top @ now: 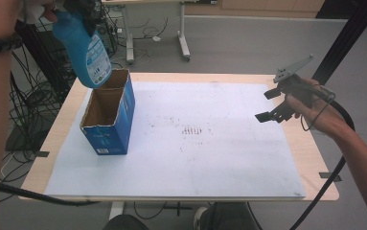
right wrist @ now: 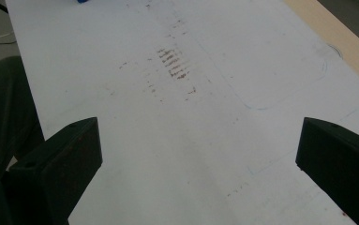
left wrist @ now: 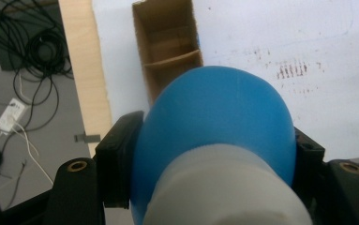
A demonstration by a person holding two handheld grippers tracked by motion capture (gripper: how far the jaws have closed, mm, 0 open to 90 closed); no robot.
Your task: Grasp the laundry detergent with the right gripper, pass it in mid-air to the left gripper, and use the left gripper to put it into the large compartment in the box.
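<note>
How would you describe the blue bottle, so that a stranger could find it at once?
Start at the wooden table with its white sheet, then find the open blue cardboard box at its left side. The blue plastic bottle hangs tilted just above that box, clamped in the left tool; nothing else there is held aloft.

No text legible to me anywhere. The blue bottle [top: 86, 50] carries a white-and-blue label [top: 98, 60], print too small to read. The blue carton [top: 108, 115] bears a small white patch near its base [top: 103, 150], likewise unreadable; the brown marks on the white sheet [top: 193, 130] are smudges, not writing.
</note>
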